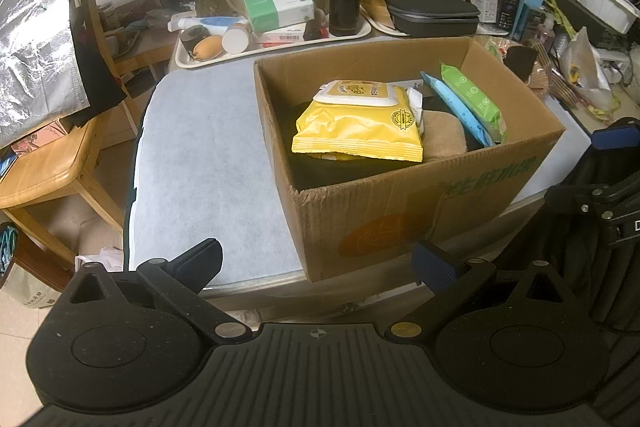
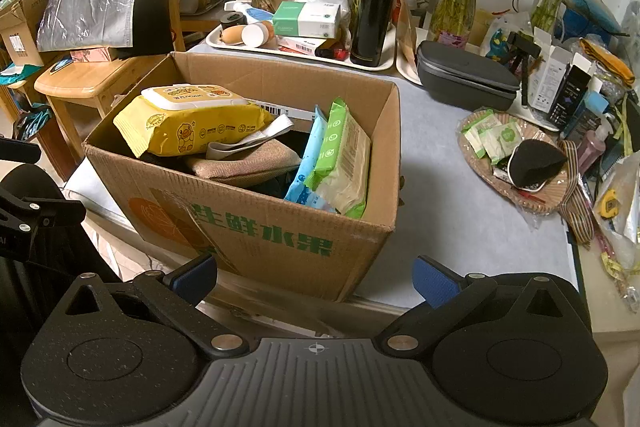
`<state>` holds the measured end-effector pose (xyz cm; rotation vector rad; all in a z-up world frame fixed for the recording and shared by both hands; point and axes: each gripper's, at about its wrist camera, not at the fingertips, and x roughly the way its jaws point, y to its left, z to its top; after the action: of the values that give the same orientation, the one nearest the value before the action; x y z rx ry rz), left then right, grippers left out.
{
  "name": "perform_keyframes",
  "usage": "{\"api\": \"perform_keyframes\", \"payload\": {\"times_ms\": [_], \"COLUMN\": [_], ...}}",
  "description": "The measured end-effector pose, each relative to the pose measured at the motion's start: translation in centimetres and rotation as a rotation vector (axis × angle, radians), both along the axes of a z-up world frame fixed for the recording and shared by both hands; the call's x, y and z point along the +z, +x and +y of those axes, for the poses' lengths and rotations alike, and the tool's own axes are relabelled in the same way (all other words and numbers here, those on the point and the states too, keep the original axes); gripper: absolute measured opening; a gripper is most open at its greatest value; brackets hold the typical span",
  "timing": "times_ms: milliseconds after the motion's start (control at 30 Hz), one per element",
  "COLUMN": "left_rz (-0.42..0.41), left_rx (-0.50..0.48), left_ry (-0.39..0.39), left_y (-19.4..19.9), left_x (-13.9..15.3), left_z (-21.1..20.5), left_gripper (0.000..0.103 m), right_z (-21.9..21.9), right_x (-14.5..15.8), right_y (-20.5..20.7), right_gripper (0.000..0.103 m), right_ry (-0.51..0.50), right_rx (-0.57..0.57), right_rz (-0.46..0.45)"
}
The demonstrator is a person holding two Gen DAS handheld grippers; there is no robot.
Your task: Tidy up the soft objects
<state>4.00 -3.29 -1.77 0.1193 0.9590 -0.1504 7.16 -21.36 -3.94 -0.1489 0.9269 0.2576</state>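
Observation:
A cardboard box (image 1: 400,219) (image 2: 260,227) stands on the blue-grey table. In it lie a yellow wipes pack (image 1: 360,127) (image 2: 192,131), a beige cloth pouch (image 1: 442,139) (image 2: 248,163), a blue pack (image 1: 456,107) (image 2: 308,171) and a green pack (image 1: 476,99) (image 2: 344,163) standing on edge. My left gripper (image 1: 320,263) is open and empty, near the box's front left corner. My right gripper (image 2: 316,279) is open and empty, in front of the box. Its body also shows in the left wrist view (image 1: 600,203).
A tray (image 2: 384,65) with a black flask (image 2: 374,11), a tissue box (image 2: 308,19) and small items stands behind the box. A grey case (image 2: 464,79), a paper plate with sachets (image 2: 516,155), vases and clutter lie to the right. A wooden chair (image 1: 44,163) stands left.

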Motion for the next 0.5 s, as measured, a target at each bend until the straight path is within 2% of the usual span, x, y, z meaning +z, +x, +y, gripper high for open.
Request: {"api": "perform_keyframes", "payload": {"times_ms": [500], "left_rz": [0.0], "left_rx": [0.0], "left_ry": [0.001], "left_y": [0.02], "left_x": [0.05], "left_z": [0.0], "left_gripper": [0.103], "right_z": [-0.07], "right_x": [0.06], "right_y": [0.12], "right_gripper": [0.103], "right_ry": [0.003], "right_rx": [-0.008], "right_rz": [0.002]}}
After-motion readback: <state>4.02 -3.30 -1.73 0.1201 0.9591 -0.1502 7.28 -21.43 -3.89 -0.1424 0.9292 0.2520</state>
